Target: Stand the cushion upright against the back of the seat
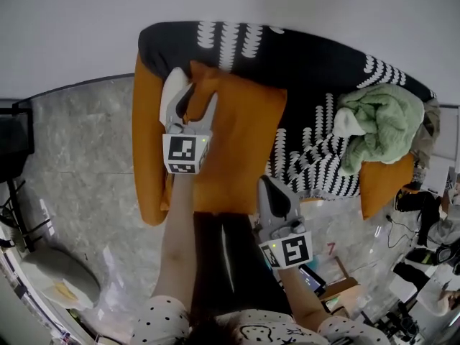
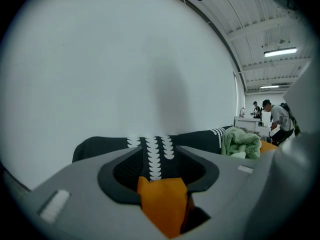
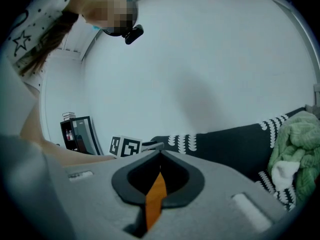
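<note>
The orange cushion (image 1: 237,135) lies tilted on the black sofa with white markings, its top edge near the sofa back (image 1: 302,56). My left gripper (image 1: 192,90) is at the cushion's upper left corner. In the left gripper view that orange corner (image 2: 162,204) sits between the wide-spread jaws with a dark gap on its right side, so the gripper is open. My right gripper (image 1: 267,184) is at the cushion's lower right edge. The right gripper view shows a thin fold of orange fabric (image 3: 156,196) pinched between its jaws.
An orange armrest (image 1: 147,142) runs along the sofa's left side. A crumpled green blanket (image 1: 381,124) and another orange cushion (image 1: 384,182) lie at the sofa's right end. A white wall stands behind. Clutter and cables (image 1: 417,214) are at the right, with people (image 2: 277,119) far off.
</note>
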The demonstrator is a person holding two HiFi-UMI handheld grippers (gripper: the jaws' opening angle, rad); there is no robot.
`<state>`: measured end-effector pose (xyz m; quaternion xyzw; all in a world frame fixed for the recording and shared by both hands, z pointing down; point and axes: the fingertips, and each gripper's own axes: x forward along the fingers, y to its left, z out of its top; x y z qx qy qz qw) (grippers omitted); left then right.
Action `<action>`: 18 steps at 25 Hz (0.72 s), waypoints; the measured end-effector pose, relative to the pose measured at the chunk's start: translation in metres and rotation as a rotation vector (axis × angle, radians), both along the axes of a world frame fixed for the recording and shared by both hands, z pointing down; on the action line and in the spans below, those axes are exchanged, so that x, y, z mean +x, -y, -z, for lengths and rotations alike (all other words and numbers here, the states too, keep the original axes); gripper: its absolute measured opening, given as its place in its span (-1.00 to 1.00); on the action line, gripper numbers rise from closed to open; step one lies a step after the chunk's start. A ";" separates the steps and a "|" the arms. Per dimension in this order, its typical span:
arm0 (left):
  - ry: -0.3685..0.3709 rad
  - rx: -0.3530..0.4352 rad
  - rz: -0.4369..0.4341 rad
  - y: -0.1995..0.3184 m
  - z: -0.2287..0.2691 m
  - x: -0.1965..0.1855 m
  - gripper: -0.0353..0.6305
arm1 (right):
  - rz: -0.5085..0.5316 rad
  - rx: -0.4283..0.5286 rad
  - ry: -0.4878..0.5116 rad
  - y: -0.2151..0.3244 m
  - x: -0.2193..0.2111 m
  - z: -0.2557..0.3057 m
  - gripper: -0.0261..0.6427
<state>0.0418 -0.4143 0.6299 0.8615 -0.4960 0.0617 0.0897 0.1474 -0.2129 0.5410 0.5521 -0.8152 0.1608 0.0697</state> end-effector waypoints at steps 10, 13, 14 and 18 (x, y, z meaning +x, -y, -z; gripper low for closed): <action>0.068 -0.106 0.000 0.033 -0.074 0.015 -0.24 | -0.023 -0.070 -0.009 -0.002 0.028 -0.029 -0.93; 0.069 -0.147 -0.012 0.039 -0.090 0.016 -0.19 | -0.029 -0.091 -0.009 -0.003 0.030 -0.038 -0.93; 0.067 -0.163 -0.022 0.041 -0.093 0.017 -0.18 | -0.031 -0.095 -0.008 -0.002 0.029 -0.039 -0.93; 0.075 -0.243 -0.033 0.048 -0.109 0.023 -0.16 | -0.036 -0.100 -0.002 0.001 0.029 -0.041 -0.93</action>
